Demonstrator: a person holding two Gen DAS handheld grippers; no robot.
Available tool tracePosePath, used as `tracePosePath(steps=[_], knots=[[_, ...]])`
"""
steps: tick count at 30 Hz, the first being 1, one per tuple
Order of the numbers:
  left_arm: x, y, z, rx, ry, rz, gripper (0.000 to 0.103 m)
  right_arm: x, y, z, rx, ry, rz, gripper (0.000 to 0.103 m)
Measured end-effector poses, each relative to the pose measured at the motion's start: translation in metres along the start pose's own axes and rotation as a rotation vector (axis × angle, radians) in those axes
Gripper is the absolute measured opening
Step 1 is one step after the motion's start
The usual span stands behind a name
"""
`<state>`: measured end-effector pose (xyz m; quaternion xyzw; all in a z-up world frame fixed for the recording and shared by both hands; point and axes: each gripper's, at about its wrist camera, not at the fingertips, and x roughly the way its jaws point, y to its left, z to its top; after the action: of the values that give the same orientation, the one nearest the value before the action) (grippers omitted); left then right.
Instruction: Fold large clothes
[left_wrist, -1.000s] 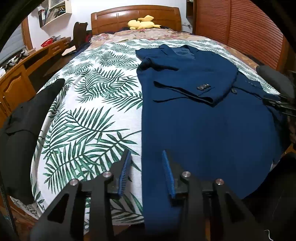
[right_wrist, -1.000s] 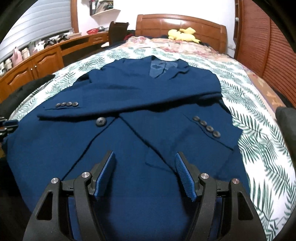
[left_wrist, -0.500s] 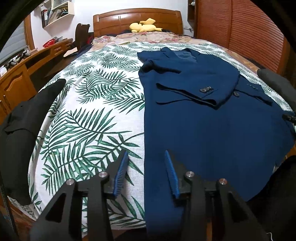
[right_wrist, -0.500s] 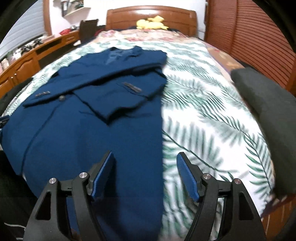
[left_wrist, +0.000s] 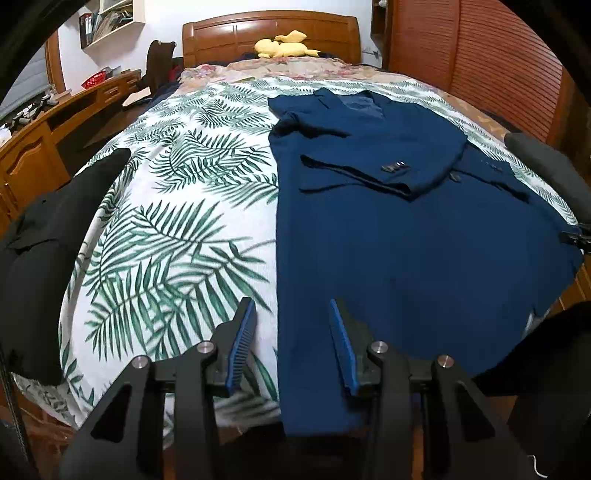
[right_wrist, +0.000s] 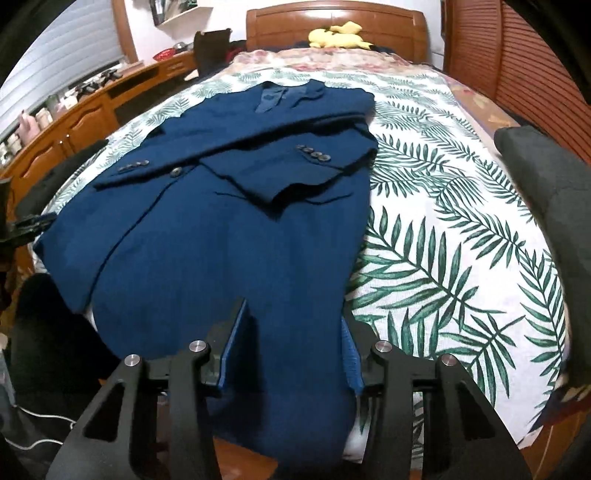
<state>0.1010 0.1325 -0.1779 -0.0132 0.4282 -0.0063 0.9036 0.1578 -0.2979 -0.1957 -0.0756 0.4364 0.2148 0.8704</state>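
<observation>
A navy blue suit jacket (left_wrist: 406, 236) lies flat on the bed, collar toward the headboard, both sleeves folded across its chest. It also shows in the right wrist view (right_wrist: 229, 229). My left gripper (left_wrist: 291, 343) is open at the foot of the bed, over the jacket's left hem edge where it meets the sheet. My right gripper (right_wrist: 291, 339) is open over the jacket's right hem corner. Neither holds anything. The tip of the right gripper shows at the right edge of the left wrist view (left_wrist: 576, 236).
The bed has a white sheet with green leaf print (left_wrist: 177, 229). A black garment (left_wrist: 48, 251) lies on its left edge and a dark grey one (right_wrist: 546, 184) on its right edge. A yellow plush toy (left_wrist: 284, 44) sits by the headboard. A wooden desk (left_wrist: 33, 147) stands left.
The right gripper has swung from the jacket's middle out past its right edge and back over the right hem corner. The left gripper has risen slightly and stays at the left hem.
</observation>
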Motion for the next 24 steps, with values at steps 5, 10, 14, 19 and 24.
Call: tracePosePath(steps=[5,10,14,19,24], knots=[[-0.006,0.002,-0.012,-0.017,0.011,-0.066,0.04,0.001,-0.003,-0.009,0.002,0.006,-0.009,0.047],[-0.005,0.001,-0.016,-0.015,0.003,-0.099,0.029,0.002,-0.001,-0.01,0.003,0.005,-0.012,0.046],[-0.008,-0.002,-0.016,-0.002,-0.011,-0.117,0.006,0.002,0.004,-0.008,-0.005,0.002,-0.01,0.028],[-0.046,-0.013,-0.007,0.005,-0.123,-0.076,0.0,-0.016,0.017,0.002,-0.01,-0.07,0.045,0.004],[-0.086,-0.009,0.016,-0.033,-0.224,-0.09,0.0,-0.049,0.02,0.026,0.036,-0.183,0.112,0.003]])
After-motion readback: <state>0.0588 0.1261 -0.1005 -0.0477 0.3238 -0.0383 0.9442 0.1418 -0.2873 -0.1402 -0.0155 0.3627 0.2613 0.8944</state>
